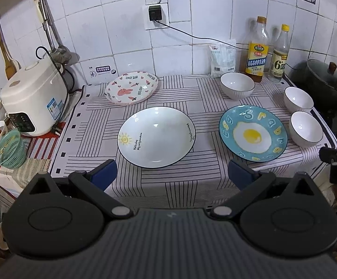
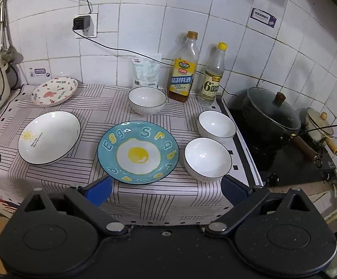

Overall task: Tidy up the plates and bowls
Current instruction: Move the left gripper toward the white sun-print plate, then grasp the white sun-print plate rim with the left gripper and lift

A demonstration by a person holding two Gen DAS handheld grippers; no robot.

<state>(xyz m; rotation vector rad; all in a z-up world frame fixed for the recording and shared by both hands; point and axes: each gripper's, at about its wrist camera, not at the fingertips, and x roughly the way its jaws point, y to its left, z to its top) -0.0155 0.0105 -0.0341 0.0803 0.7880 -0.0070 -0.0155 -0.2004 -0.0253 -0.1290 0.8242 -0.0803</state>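
A: Plates on the striped cloth (image 1: 168, 88)?
B: Three, all flat and apart. White plate (image 1: 156, 136) with a sun drawing, centre front. Blue egg plate (image 1: 253, 133) to its right. Pink rabbit plate (image 1: 131, 87) at the back left, near the rice cooker (image 1: 32, 95).

A: Bowls?
B: Three white bowls, upright, empty. Back bowl (image 2: 147, 100) stands before the two bottles (image 2: 182, 69). Middle bowl (image 2: 216, 124) and front bowl (image 2: 207, 159) sit along the right edge, close together; whether they touch, I cannot tell.

A: Grippers?
B: Left gripper (image 1: 172, 174): fingers spread wide, holding nothing, hovering before the white plate. Right gripper (image 2: 166, 187): likewise wide apart and empty, before the egg plate and front bowl.
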